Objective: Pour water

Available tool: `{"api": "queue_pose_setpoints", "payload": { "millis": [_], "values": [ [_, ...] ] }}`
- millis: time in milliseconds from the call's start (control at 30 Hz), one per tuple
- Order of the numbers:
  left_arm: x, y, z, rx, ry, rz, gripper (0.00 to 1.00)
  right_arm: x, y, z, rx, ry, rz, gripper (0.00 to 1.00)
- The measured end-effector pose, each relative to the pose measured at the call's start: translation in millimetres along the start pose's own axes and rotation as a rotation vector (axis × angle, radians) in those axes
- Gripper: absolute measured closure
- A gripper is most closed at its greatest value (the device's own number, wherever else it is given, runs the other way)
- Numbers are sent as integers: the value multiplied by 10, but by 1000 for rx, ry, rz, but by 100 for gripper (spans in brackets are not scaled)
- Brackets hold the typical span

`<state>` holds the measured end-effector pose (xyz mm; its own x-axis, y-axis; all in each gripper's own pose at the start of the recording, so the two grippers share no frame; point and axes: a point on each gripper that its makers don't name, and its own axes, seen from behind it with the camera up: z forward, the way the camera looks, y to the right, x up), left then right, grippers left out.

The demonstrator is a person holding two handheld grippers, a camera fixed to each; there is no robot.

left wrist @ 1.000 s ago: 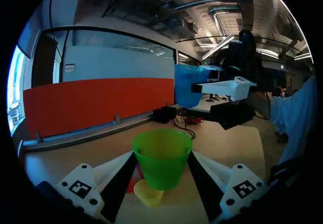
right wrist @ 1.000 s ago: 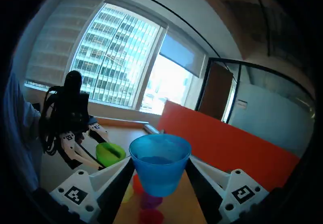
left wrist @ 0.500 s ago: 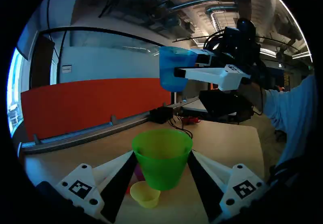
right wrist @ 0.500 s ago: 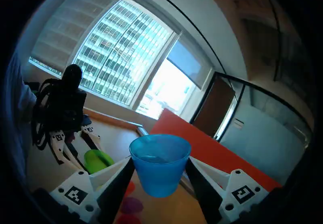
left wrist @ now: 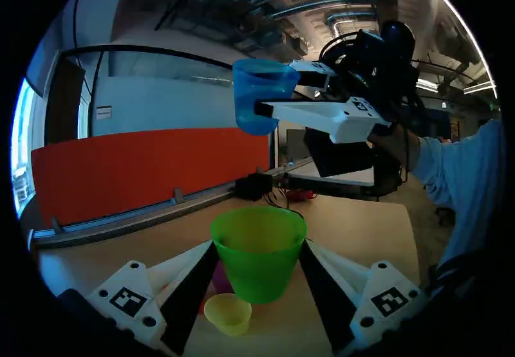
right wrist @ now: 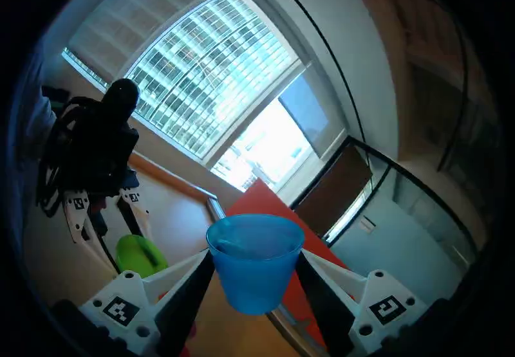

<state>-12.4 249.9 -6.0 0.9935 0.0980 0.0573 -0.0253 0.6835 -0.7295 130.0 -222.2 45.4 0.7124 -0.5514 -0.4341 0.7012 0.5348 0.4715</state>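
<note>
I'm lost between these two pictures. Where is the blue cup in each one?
Left gripper view: blue cup upper centre, above the green cup in the picture.
Right gripper view: blue cup lower centre, nearest the camera.
Shared landmark: the green cup, bottom centre in the left gripper view, lower left in the right.

No text is legible, even on the wall sign [left wrist: 103,112]

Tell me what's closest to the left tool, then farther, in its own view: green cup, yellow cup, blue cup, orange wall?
1. The green plastic cup, between the fingers of the left tool.
2. The small yellow plastic cup, on the table just below.
3. The blue plastic cup, held high by the right tool.
4. The orange wall panel, beyond the table.
</note>
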Motion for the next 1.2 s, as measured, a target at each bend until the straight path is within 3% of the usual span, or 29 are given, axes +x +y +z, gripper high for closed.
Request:
{"api": "queue_pose_setpoints", "payload": {
  "millis": [567,1200],
  "values": [
    [102,91,23,-18,11,11,15,118,155,125,-25,-11,-207,13],
    [149,115,55,-29,21,4,16,129,250,187,-52,-24,-328,13]
  ]
}}
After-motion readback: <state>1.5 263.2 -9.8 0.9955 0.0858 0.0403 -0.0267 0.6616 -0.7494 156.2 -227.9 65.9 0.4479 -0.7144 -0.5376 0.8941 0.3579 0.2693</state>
